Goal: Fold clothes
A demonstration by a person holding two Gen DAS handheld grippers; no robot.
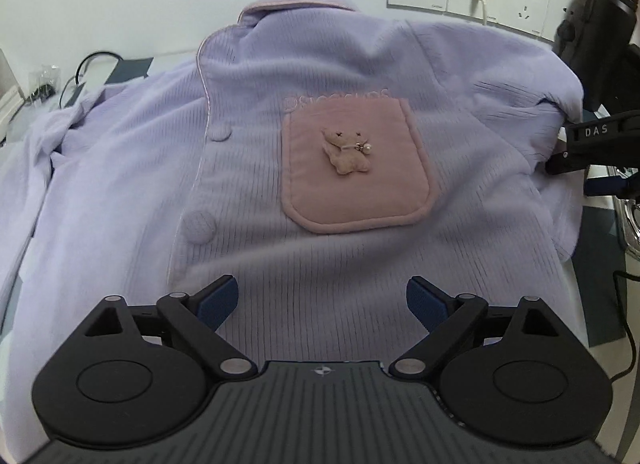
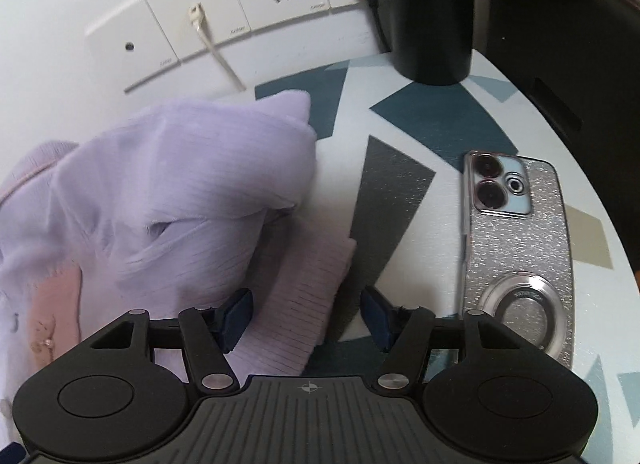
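Hardly begun, I'd say: the lilac shirt [image 1: 320,192] lies unfolded on the counter [image 2: 340,168], left tool [image 1: 322,304] gaping empty at six o'clock, right tool [image 2: 306,316] half-open astride the cuff [image 2: 304,288]

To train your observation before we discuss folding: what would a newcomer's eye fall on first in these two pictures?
First, the lilac pyjama top spread buttoned across the table, its pink chest pocket bearing a small plush bear. Next, the glittery smartphone lying face down on the patterned tabletop, right of the top's ribbed cuff. That cuff lies between the fingers of the right gripper, while the left gripper hovers open over the top's front.
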